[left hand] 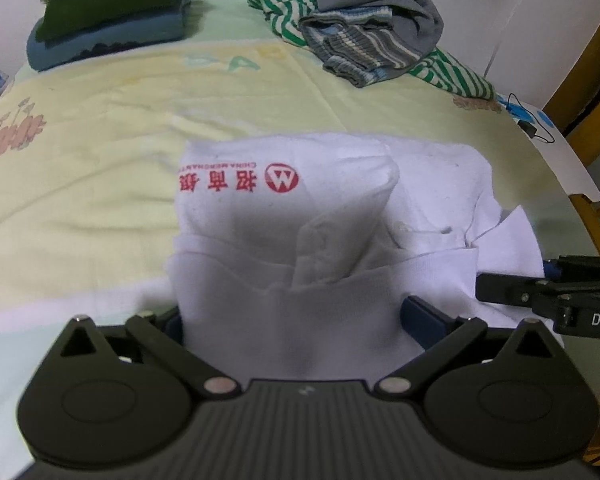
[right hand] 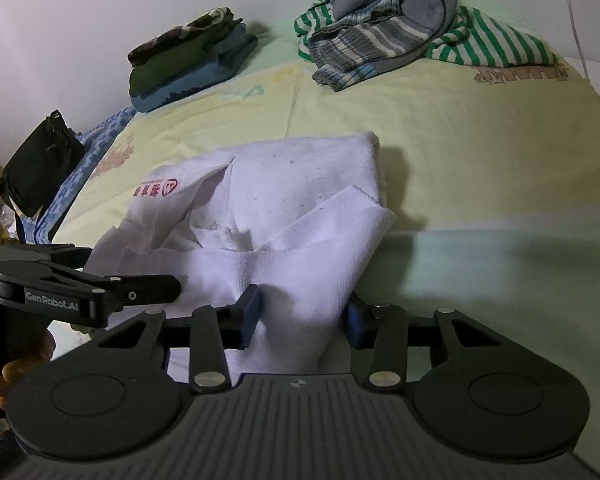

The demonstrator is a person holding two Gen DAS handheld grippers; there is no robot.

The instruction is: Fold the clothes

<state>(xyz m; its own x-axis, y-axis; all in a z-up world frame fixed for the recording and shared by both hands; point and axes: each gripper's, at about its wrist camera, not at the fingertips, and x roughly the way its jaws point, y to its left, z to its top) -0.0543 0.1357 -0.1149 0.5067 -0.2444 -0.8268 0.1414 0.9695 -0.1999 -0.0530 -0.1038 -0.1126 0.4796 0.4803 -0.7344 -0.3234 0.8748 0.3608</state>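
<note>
A white shirt [left hand: 340,184] with a red logo [left hand: 282,178] lies partly folded on the pale yellow bedsheet [left hand: 100,152]. My left gripper [left hand: 292,316] straddles its near edge; the jaws stand very wide with cloth filling the gap and no visible pinch. In the right wrist view the same shirt [right hand: 300,184] funnels down into my right gripper [right hand: 304,312], whose blue pads [right hand: 252,316] press on the bunched near edge. The left gripper [right hand: 132,268] shows side-on at the shirt's left edge. At the shirt's right edge in the left wrist view is the right gripper [left hand: 512,276].
A folded stack of green and blue clothes [left hand: 112,20] sits far left by the wall. A heap of unfolded striped and grey garments [left hand: 372,36] lies far right. A black pouch [right hand: 40,168] hangs at the bed's left side. A wooden frame [left hand: 588,92] and a cable [left hand: 528,120] lie to the right.
</note>
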